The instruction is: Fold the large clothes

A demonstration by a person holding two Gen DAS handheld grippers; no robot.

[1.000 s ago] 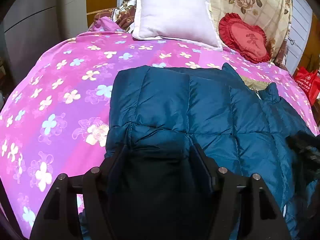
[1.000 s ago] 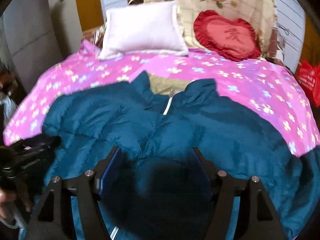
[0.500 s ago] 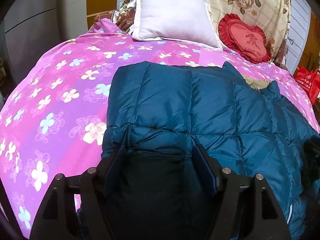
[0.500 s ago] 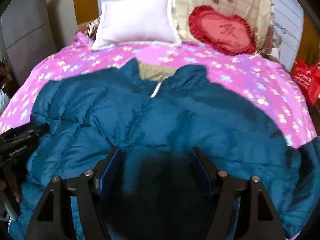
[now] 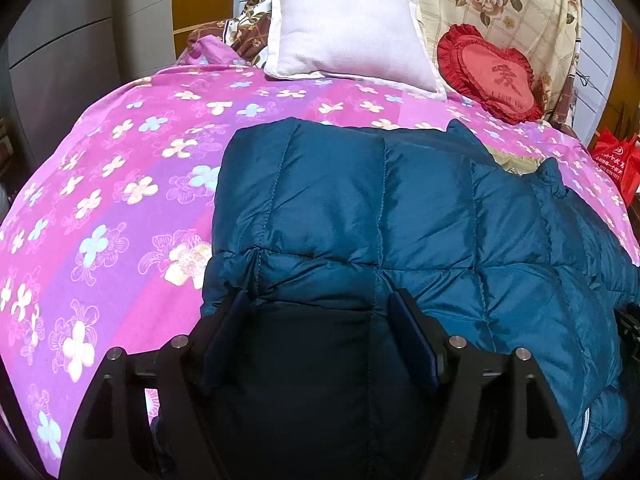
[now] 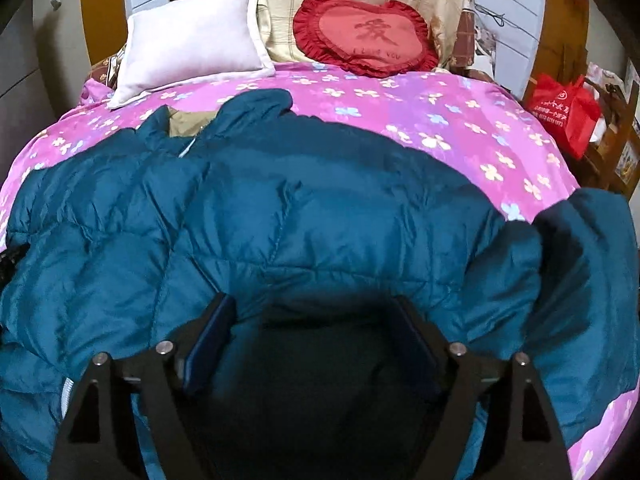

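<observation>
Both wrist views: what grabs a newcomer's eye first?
A big teal puffer jacket sprawls across the near half of a pink flowered bedspread, with the left tool and right tool each spread wide over its bunched padding. At the head of the bed, a red heart-shaped cushion sits to the right of a white pillow.

Floral pink bed (image 5: 120, 208) carries jacket (image 5: 400, 208), pillow (image 5: 344, 28), cushion (image 5: 496, 76).
</observation>
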